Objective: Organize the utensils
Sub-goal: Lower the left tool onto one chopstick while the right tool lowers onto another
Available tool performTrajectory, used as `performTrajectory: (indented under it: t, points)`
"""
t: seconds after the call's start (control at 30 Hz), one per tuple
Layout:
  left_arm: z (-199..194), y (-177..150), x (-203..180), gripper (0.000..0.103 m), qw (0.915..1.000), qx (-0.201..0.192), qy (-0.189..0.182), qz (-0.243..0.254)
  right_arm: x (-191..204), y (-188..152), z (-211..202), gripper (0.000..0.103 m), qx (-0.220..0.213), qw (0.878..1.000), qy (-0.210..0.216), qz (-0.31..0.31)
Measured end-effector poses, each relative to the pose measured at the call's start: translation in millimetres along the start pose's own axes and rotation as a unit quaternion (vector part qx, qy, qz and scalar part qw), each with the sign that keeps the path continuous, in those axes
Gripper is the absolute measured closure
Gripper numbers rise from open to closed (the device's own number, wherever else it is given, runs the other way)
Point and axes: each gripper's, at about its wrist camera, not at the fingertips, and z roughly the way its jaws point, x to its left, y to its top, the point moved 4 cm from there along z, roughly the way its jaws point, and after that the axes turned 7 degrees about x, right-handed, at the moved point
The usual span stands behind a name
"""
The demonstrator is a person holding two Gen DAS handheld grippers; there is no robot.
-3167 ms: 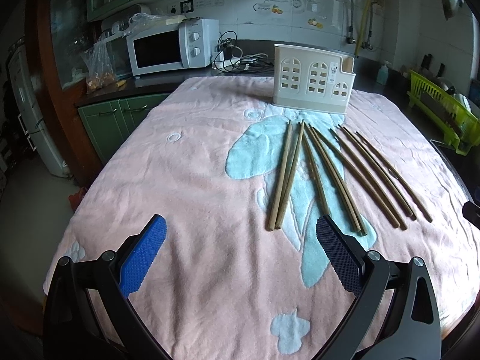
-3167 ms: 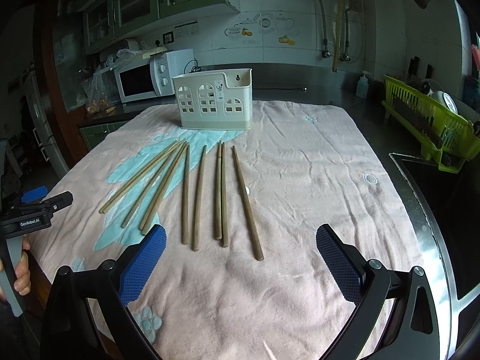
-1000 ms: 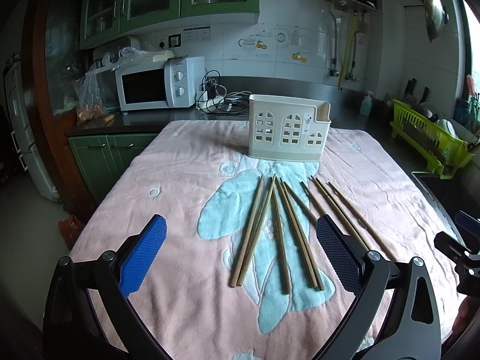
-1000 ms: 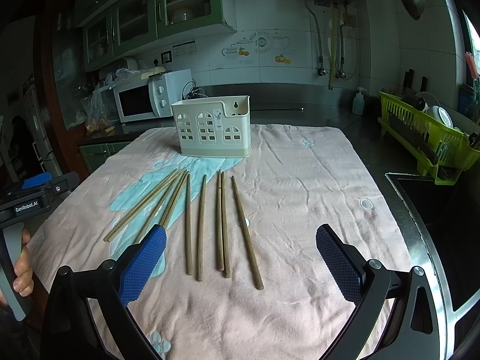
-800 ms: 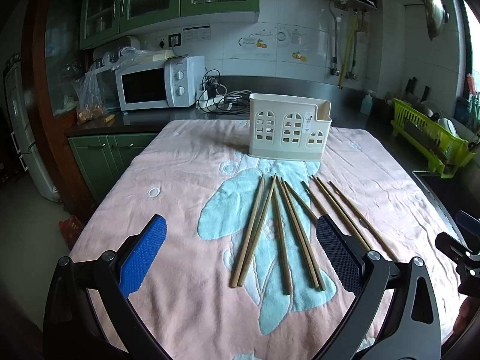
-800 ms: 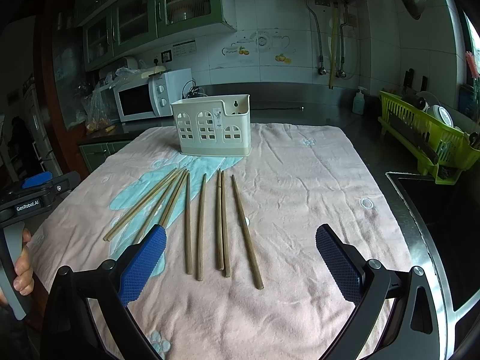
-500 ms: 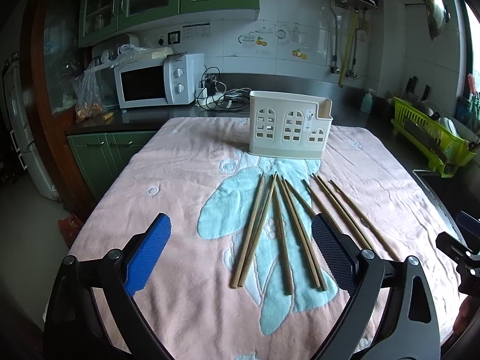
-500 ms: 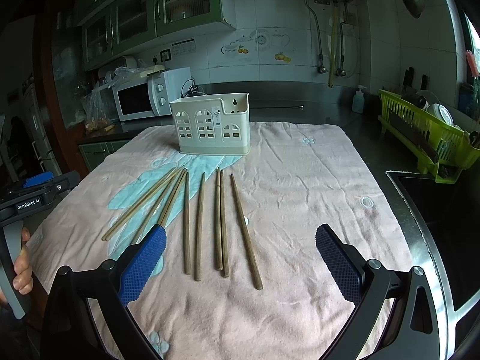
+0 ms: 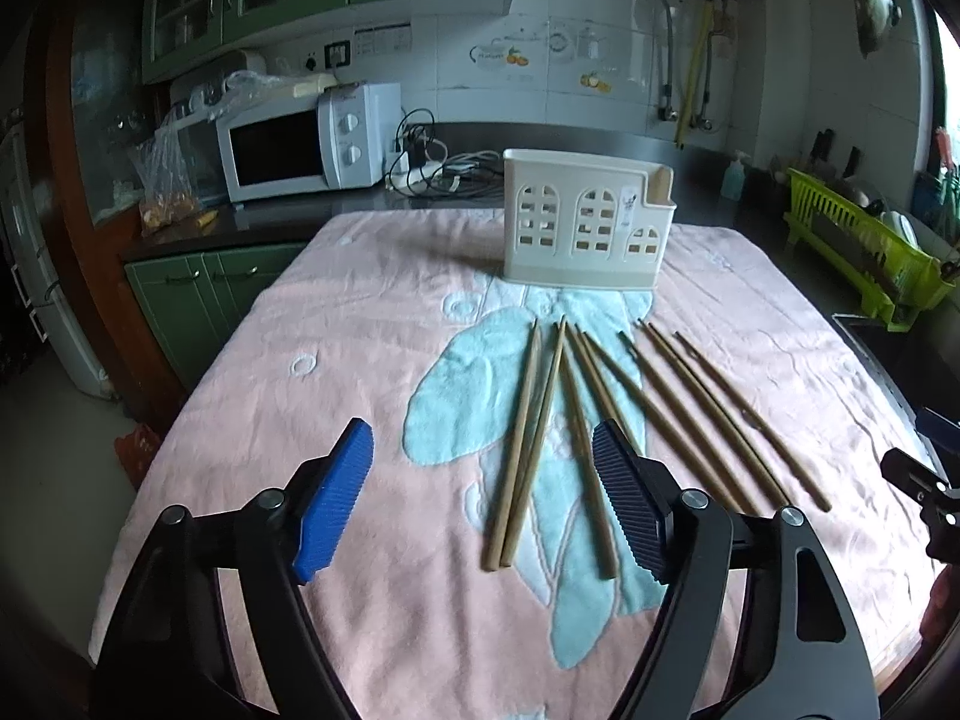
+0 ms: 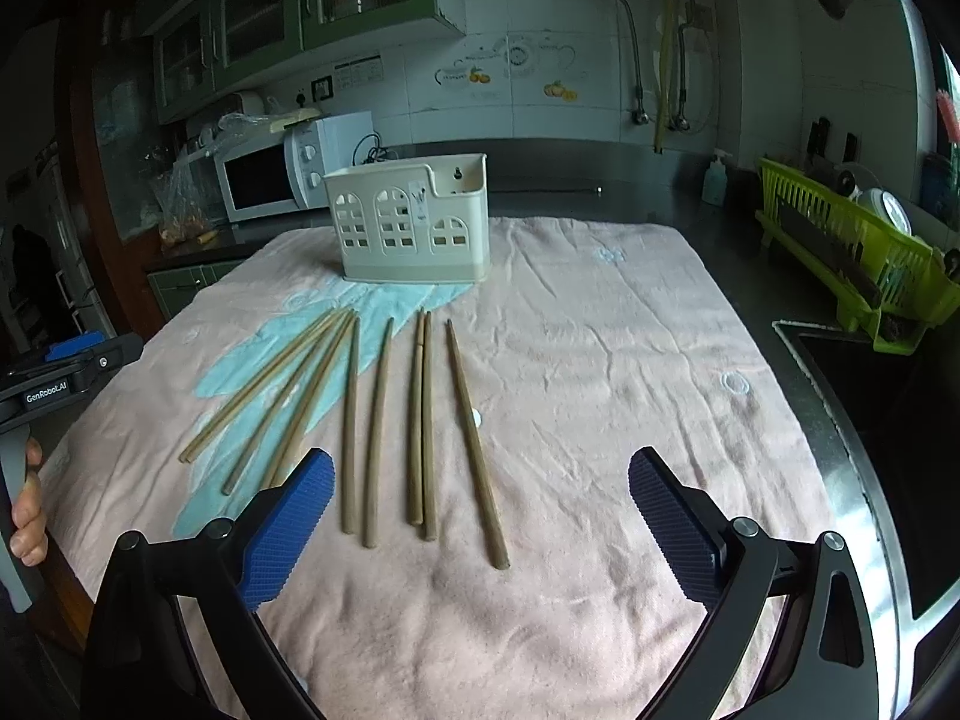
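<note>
Several wooden chopsticks (image 9: pixel 543 414) (image 10: pixel 378 420) lie side by side on a pink and blue towel (image 9: pixel 336 360) (image 10: pixel 600 360). Behind them stands a cream plastic utensil holder (image 9: pixel 585 219) (image 10: pixel 411 228) with arched cut-outs, upright and apart from the sticks. My left gripper (image 9: pixel 480 501) hovers over the near ends of the leftmost sticks. Its jaws are closing, with nothing pressed between the pads. My right gripper (image 10: pixel 480 525) is open above the near ends of the sticks on the right, touching none.
A white microwave (image 9: pixel 300 144) and tangled cables (image 9: pixel 432 168) sit on the counter behind the towel. A green dish rack (image 10: pixel 858 252) stands at the right beside a dark sink (image 10: pixel 870 378). A hand (image 10: pixel 27 510) holds the left gripper's handle at the towel's left edge.
The left gripper's jaws have come closer together and it has edged forward and down toward the leftmost chopsticks. The right gripper has hardly moved and stays wide.
</note>
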Motion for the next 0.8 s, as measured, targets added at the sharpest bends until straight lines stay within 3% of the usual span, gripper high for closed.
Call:
performTrajectory:
  t: [0.17, 0.8]
  points:
    - [6, 3, -3, 0.031, 1.0000, 0.002, -0.006, 0.002, -2, 5, 7, 0.015, 0.002, 1.000, 0.002, 0.006]
    - [52, 11, -9, 0.037, 0.9990, 0.040, -0.019, 0.009, -2, 19, 43, 0.021, 0.030, 1.000, 0.005, 0.006]
